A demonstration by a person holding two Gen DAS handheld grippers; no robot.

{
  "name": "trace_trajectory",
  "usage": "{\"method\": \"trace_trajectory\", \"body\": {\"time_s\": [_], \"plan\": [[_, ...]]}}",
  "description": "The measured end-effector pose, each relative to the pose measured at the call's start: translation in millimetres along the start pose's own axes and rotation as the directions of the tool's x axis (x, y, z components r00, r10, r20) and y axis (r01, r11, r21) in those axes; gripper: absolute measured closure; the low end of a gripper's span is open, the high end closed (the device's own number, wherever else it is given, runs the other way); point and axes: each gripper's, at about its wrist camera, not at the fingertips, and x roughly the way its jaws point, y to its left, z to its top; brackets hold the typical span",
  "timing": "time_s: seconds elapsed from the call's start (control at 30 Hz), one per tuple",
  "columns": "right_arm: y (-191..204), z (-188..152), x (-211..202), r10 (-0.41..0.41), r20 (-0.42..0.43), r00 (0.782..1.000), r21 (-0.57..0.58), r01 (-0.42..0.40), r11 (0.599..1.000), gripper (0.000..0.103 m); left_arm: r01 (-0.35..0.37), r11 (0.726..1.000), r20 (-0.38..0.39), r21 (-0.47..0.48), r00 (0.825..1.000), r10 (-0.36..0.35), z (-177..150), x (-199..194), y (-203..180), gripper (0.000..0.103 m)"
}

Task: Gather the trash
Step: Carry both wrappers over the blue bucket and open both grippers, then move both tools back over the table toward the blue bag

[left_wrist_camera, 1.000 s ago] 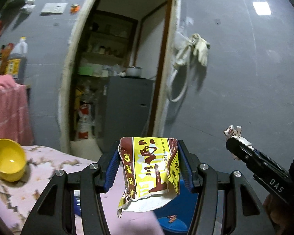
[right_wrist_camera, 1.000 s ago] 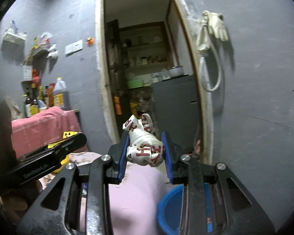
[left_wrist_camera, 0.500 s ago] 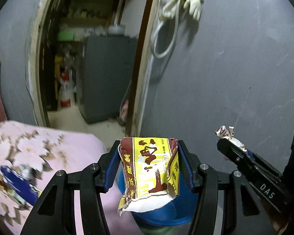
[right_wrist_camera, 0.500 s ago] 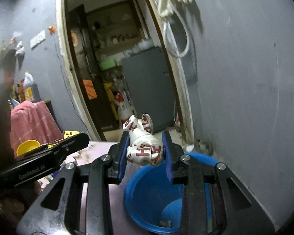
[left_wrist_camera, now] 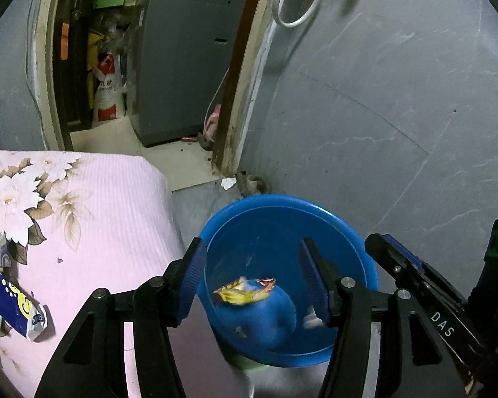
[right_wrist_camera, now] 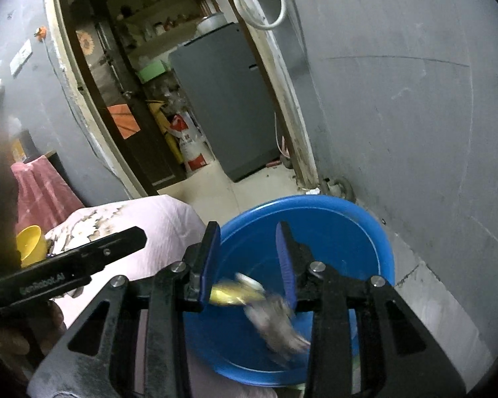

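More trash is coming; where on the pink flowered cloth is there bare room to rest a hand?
The plain pink cloth between the flower print and the blue basin is bare. The near-left edge is crowded by a blue wrapper.

pink floral bedspread (left_wrist_camera: 93, 219) covering the bed | blue snack packet (left_wrist_camera: 6, 305) lying flat near its left edge, crumpled wrapper bit just above | yellow bowl (right_wrist_camera: 31, 243) sitting further back | grey floor (left_wrist_camera: 196, 199) beside it, carrying blue basin (left_wrist_camera: 348, 232) against the wall | white scrap (left_wrist_camera: 228, 183) by the doorframe
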Motion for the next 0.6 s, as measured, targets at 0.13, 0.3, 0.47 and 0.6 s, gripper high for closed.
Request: {"method": "trace_trajectory", "body": {"time_s": [0.13,0.3,0.47,0.6], "plan": [[0,2,-2,-0.006,0.01,1.0,0.003,0.006,1.0,0.036,-0.01,1.0,0.017,0.007,1.0,0.009,2,-4,-1,0.048],[9,8,-13,-0.007,0.038,0.999,-0.013,0.008,1.0,0.035,-0.023,1.0,0.055,0.019,0.998,0.022,4,-20,-1,0.048],[23,12,-29,-0.006,0.067,0.998,-0.04,0.008,0.999,0.032,-0.029,1.0,0.103,0.008,0.994,0.029,5,-47,5,0.047],[43,16,-44,0.004,0.095,0.995,-0.068,0.003,0.998,0.029,-0.043,0.999,0.152,-0.009,0.987,0.044,6,-75,14,0.042]]}}
